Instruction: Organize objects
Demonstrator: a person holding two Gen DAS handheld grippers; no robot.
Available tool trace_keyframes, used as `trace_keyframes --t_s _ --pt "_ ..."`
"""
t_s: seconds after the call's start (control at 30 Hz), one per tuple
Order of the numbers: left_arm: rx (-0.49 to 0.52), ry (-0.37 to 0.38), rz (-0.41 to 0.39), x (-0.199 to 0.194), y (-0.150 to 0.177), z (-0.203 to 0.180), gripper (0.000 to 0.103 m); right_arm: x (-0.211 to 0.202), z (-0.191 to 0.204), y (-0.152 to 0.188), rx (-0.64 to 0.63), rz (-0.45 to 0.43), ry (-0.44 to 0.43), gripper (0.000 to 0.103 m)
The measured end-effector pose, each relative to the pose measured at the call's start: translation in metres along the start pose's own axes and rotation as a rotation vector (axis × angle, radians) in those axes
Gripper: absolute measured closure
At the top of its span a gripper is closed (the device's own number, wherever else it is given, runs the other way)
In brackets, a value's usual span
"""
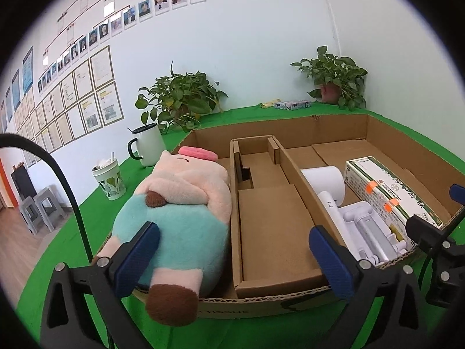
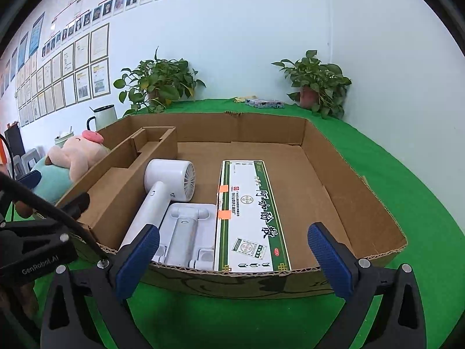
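Observation:
A shallow cardboard box (image 1: pixel 247 305) with an inner divider sits on the green table. In its left section lies a pink and teal plush toy (image 1: pixel 180 221). My left gripper (image 1: pixel 232 261) is open in front of the box, its left pad (image 1: pixel 139 256) close to the plush. The right section holds a white hair dryer (image 2: pixel 171 186), a white moulded stand (image 2: pixel 186 232) and a long green-and-white medicine carton (image 2: pixel 250 215). My right gripper (image 2: pixel 232 256) is open at the box's front wall (image 2: pixel 232 282), with nothing between its pads.
A white mug (image 1: pixel 149 145) and a paper cup (image 1: pixel 109 180) stand left of the box. Two potted plants (image 1: pixel 180 99) (image 1: pixel 334 78) and a tissue pack (image 1: pixel 292 104) line the back wall. A black cable (image 1: pixel 58 174) arcs at the left.

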State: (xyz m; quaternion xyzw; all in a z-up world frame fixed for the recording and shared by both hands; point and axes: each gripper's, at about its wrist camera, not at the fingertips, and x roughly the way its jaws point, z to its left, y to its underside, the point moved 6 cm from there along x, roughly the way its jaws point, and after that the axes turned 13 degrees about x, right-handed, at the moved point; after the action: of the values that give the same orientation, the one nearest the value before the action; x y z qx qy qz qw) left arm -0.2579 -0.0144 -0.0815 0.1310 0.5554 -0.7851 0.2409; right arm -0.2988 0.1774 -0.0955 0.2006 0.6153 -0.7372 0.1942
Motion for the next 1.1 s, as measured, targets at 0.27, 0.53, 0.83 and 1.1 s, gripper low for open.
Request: trace_keyframes --t_s 0.27,0.53,0.83,1.1 --pt "0.005 -0.007 0.003 -0.0020 0.0012 -0.0010 0.001 0.0006 0.0014 0.0008 0.002 0.000 0.000 0.000" --pt "0.006 -0.006 0.003 -0.0032 0.0017 -0.0012 0.001 0.0005 0.0014 0.0008 0.003 -0.001 0.000 0.000" --pt "0.005 -0.006 0.003 -0.0038 0.0016 -0.0015 0.001 0.0009 0.0030 0.0013 0.005 -0.001 0.000 0.000" --pt "0.006 -0.007 0.004 -0.0051 0.0020 -0.0011 0.001 0.0010 0.0034 0.0014 0.005 -0.002 0.000 0.000"
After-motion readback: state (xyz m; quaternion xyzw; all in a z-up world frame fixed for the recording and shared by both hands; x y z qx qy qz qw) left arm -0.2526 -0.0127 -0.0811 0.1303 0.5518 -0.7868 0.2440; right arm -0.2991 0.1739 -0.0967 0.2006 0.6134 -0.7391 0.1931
